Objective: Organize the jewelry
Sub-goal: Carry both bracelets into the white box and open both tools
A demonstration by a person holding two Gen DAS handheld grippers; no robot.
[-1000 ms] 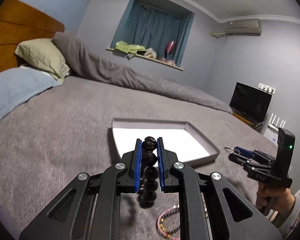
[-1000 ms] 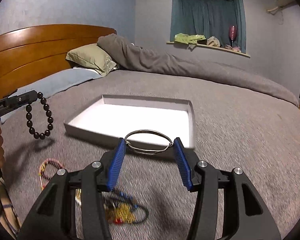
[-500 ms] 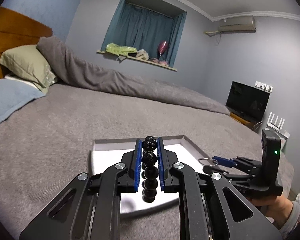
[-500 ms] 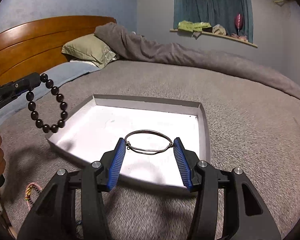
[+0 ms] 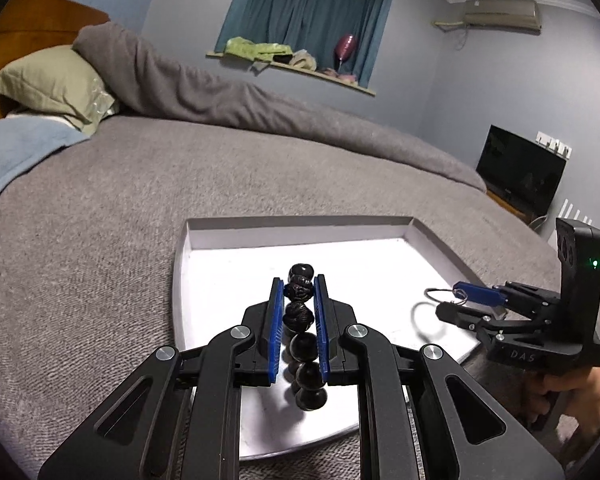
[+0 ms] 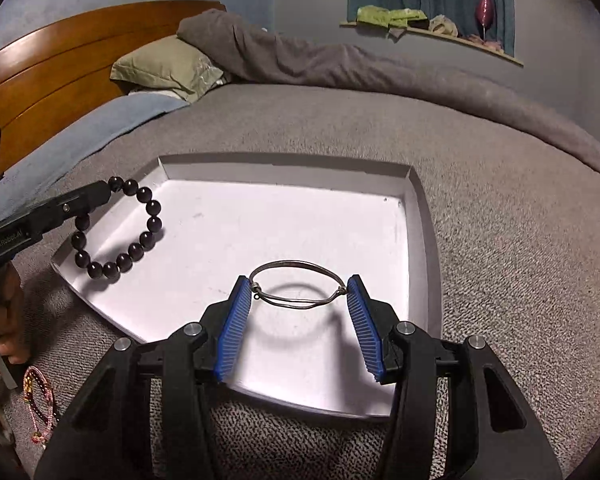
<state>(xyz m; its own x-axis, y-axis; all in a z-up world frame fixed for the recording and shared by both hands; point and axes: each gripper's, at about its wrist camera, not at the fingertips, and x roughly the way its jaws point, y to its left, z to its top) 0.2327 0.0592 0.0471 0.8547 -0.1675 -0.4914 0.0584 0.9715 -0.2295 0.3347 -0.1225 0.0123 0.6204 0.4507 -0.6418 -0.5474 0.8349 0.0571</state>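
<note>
- Centrally, left tool (image 5: 298, 284) clamps a black bead bracelet (image 5: 302, 332) above the white tray (image 5: 300, 226).
- Right tool (image 6: 298, 294), half-spread, grips a silver bangle (image 6: 298, 284) at lower centre.

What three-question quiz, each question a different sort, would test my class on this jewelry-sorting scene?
1. True or false: the left claw grips a black bead bracelet.
2. What does the right claw hold? A) a thin metal bangle B) a ring C) a watch
3. Fill in: both pieces hang over the white ____ on the grey bed.

Key: 1 true; 2 A; 3 tray.
</note>
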